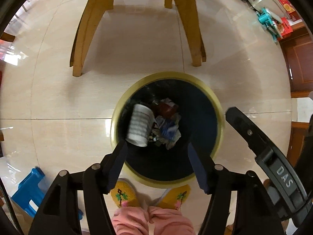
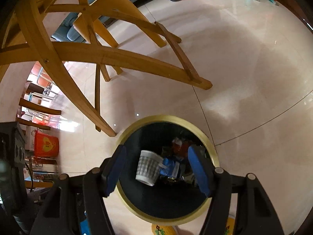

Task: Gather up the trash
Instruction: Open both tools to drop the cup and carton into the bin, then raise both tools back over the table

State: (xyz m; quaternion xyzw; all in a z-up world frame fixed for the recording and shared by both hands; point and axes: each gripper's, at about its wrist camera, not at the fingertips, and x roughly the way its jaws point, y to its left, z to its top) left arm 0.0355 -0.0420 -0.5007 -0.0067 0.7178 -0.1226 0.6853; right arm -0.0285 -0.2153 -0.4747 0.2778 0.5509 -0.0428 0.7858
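Left gripper [image 1: 156, 152] hangs spread over the bin [image 1: 220, 115], nothing between its fingers — the white ribbed cup [image 1: 139, 126] is blurred inside the rim above the wrappers [image 1: 168, 123], seemingly dropping in. Right gripper [image 2: 156, 166] is spread and empty too, over the same bin. This looks like the drop-off step — next, lift clear and look for more trash.
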